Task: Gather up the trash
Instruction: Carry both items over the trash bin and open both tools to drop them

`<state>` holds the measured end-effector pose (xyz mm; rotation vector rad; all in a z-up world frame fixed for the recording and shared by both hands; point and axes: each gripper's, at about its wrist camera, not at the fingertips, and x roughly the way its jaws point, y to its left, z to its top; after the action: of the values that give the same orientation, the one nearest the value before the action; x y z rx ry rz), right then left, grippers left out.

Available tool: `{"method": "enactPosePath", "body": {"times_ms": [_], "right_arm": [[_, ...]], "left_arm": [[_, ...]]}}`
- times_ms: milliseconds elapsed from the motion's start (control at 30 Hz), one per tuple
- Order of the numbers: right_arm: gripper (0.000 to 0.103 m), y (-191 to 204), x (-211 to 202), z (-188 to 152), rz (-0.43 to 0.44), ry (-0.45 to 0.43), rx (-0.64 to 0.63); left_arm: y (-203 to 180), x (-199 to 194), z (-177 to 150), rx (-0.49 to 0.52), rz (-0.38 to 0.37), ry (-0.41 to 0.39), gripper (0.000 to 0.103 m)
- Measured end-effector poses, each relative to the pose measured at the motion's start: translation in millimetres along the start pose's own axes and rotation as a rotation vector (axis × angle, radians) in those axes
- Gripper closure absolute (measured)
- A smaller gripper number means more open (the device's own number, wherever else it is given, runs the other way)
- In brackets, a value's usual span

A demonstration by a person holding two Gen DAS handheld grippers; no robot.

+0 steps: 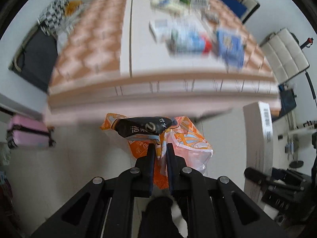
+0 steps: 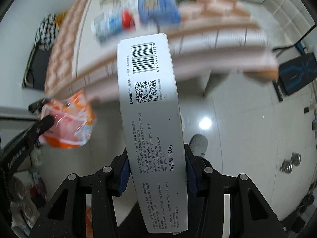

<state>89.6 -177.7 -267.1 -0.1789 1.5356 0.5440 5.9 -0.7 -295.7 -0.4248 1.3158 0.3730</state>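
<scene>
Left gripper [image 1: 160, 148]: closed tight on thin plastic; an orange wrapper [image 1: 184, 138] is pinched between the pads, with a black wrapper [image 1: 142, 128] bunched across its top.
Right gripper [image 2: 156, 158]: set about half open and clamped on a long white box [image 2: 152, 109], which is gripped near its lower end and juts forward past the fingers.
Box: a barcode, a QR code and printed text are shown on its upper face; in the left view it is seen edge-on at the right [image 1: 259, 138].
Wrappers, from the right view: the orange bundle [image 2: 71, 123] is seen at the left, hanging from the other tool's tip.
Table [image 1: 138, 91]: blurred; it lies ahead of both tools, and both loads are held off its near edge, above the floor [image 2: 237, 119].
Table top: more packets [image 1: 190, 37] are spread on it, too smeared to be named.
Floor: pale glossy tiles; a grey slipper [image 2: 199, 144] is seen just right of the box.
</scene>
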Motion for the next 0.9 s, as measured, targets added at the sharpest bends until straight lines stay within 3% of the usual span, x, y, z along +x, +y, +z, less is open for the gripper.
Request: {"method": "enactPosePath", "body": {"times_ms": [167, 300, 367, 533, 733, 767, 800, 833, 867, 900], "right_arm": [[0.053, -25.7, 91.1, -55.3, -0.014, 0.151, -0.014], [0.053, -48.5, 176.2, -71.6, -0.016, 0.218, -0.001], [0.053, -58.5, 221.3, -71.8, -0.012, 0.251, 0.013], [0.053, -75.1, 335.3, -59.3, -0.005, 0.314, 0.013], [0.053, -73.9, 434.9, -31.6, -0.024, 0.372, -0.059], [0.052, -74.4, 447.1, -28.7, -0.035, 0.374, -0.066], [0.052, -74.8, 456.8, -26.9, -0.042, 0.376, -0.073], [0.051, -74.9, 466.1, -24.0, -0.049, 0.38, -0.075], [0.051, -73.9, 473.4, -23.3, -0.053, 0.382, -0.072], [0.044, -74.7, 477.5, -22.8, -0.054, 0.38, -0.069]], "left_arm": [[7.1, 92.7, -34.6, -0.038, -0.058, 0.127, 0.095], [11.4, 186.0, -44.5, -0.07, -0.1, 0.206, 0.094], [14.0, 241.1, -44.9, -0.094, -0.114, 0.241, 0.094], [22.0, 336.8, -40.2, -0.11, -0.117, 0.297, 0.091], [38.7, 397.9, -42.1, -0.098, -0.128, 0.354, 0.086], [42.1, 400.4, -42.5, -0.095, -0.122, 0.36, 0.081], [44.3, 404.2, -42.9, -0.091, -0.112, 0.368, 0.069], [48.4, 407.2, -43.9, -0.096, -0.102, 0.366, 0.048], [51.5, 407.2, -45.1, -0.102, -0.094, 0.362, 0.034], [51.9, 407.4, -46.3, -0.106, -0.091, 0.359, 0.01]]}}
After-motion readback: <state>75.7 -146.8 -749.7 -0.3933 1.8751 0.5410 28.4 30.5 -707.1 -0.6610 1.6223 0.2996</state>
